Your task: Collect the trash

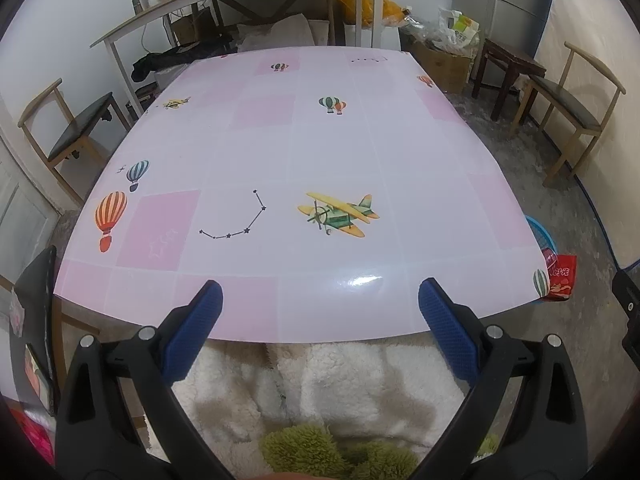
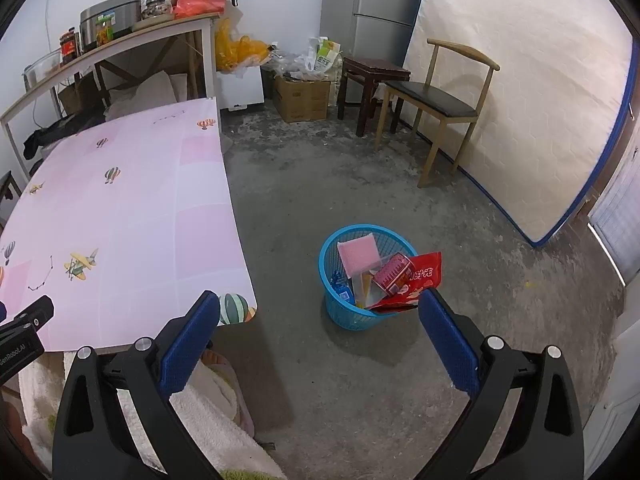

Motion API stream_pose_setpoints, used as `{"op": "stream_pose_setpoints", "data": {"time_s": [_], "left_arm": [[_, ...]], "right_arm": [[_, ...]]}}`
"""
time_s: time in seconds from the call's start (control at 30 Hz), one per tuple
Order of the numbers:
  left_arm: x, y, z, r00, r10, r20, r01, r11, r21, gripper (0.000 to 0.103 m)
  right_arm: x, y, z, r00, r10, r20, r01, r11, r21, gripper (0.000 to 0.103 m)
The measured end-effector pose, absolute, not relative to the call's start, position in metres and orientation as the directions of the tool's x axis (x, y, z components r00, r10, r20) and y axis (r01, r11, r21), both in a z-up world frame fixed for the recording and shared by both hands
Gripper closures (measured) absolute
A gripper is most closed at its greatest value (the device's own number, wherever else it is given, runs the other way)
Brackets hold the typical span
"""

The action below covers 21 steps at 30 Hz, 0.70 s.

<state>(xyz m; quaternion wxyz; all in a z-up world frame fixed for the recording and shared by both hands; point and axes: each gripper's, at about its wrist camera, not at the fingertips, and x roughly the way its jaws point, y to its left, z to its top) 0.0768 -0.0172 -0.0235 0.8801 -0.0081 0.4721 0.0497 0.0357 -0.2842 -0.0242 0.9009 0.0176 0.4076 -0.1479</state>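
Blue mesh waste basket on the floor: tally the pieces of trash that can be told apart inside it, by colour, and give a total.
In the blue mesh waste basket, counting only pieces that can be told apart:
Pink: 1, the pink square sponge
Red: 2, the red snack bag and the red printed carton
Blue: 1, the small blue wrapper
Total: 4
Pale scraps between them are too jumbled to count.

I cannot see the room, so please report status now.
Both tongs, left and right, open, empty. Trash in blue basket on floor; red wrapper over rim. Table bare. Nothing blocking.
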Motion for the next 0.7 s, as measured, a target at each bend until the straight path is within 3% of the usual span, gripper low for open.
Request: {"op": "stream_pose_setpoints", "data": {"time_s": [0.7], "left_arm": [[0.0765, -0.0162, -0.0247, 0.551, 0.08, -0.83, -0.093, 0.995, 0.034, 0.009]], "right_arm": [[0.035, -0.2844, -0.0235, 0.626, -0.253, -0.737, 0.283, 0.955, -0.088, 0.006]]}}
